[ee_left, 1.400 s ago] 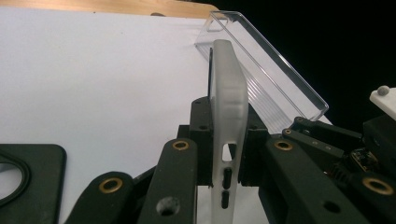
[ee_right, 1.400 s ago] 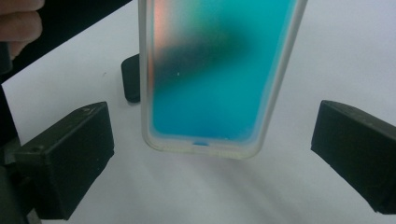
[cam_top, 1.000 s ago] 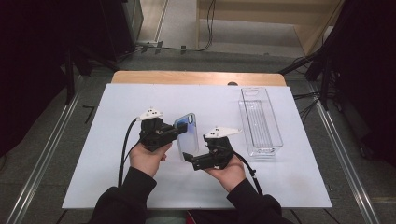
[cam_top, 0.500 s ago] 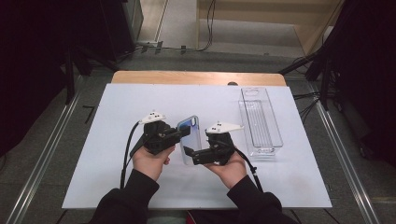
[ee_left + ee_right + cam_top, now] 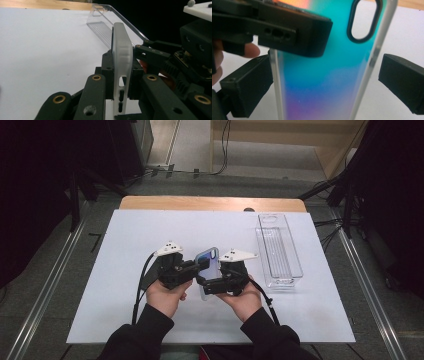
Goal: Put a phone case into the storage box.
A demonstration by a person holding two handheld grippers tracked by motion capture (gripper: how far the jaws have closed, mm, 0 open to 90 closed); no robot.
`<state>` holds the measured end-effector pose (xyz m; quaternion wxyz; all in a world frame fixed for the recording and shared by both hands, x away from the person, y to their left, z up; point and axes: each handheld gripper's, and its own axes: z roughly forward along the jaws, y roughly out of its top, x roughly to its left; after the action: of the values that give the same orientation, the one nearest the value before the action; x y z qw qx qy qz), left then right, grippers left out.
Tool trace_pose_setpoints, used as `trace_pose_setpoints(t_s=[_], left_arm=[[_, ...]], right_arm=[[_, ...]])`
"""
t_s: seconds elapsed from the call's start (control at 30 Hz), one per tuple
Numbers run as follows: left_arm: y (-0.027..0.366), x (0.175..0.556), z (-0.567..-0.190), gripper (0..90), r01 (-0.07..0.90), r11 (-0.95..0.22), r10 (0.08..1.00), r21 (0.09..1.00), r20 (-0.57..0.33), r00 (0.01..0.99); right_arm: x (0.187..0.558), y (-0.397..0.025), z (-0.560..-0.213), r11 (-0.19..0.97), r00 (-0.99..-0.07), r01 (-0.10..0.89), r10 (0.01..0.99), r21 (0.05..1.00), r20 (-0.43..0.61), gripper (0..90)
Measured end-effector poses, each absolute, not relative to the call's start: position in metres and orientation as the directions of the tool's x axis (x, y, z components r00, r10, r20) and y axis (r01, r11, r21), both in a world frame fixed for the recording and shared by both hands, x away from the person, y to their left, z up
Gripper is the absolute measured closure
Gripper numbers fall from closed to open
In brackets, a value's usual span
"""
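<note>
A phone case with a blue-to-purple sheen and frosted rim is held above the white sheet between both hands. My left gripper is shut on it; in the left gripper view the case stands edge-on, pinched between the two jaws. My right gripper is open around the lower part. In the right gripper view its jaws flank the case: the left jaw is at the rim, the right jaw stands clear of it. The left gripper's jaw crosses the upper left, beside the camera cut-out.
A long clear plastic tray lies on the white sheet to the right of the hands, also in the left gripper view. A wooden table edge runs along the back. Cables trail from both grippers.
The two hands have drawn closer together. My right gripper has moved left and up so its jaws now flank the case, which my left gripper keeps holding.
</note>
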<state>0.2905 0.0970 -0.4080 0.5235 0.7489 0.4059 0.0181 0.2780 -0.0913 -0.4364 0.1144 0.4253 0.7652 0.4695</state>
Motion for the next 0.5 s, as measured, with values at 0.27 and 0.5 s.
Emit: trace_pose_setpoints(t_s=[0.27, 0.5], left_arm=[[0.0952, 0.2894, -0.4102, 80.1, 0.595, -0.130, 0.624, 0.793, -0.401, 0.671], [0.0971, 0.2882, -0.4062, 74.0, 0.580, -0.110, 0.615, 0.807, -0.403, 0.678]], right_arm=[[0.2762, -0.0935, -0.4343, 0.201, -0.628, 0.527, 0.747, 0.826, 0.219, 13.9], [0.2758, -0.0940, -0.4331, 0.205, -0.628, 0.520, 0.750, 0.829, 0.209, 14.7]])
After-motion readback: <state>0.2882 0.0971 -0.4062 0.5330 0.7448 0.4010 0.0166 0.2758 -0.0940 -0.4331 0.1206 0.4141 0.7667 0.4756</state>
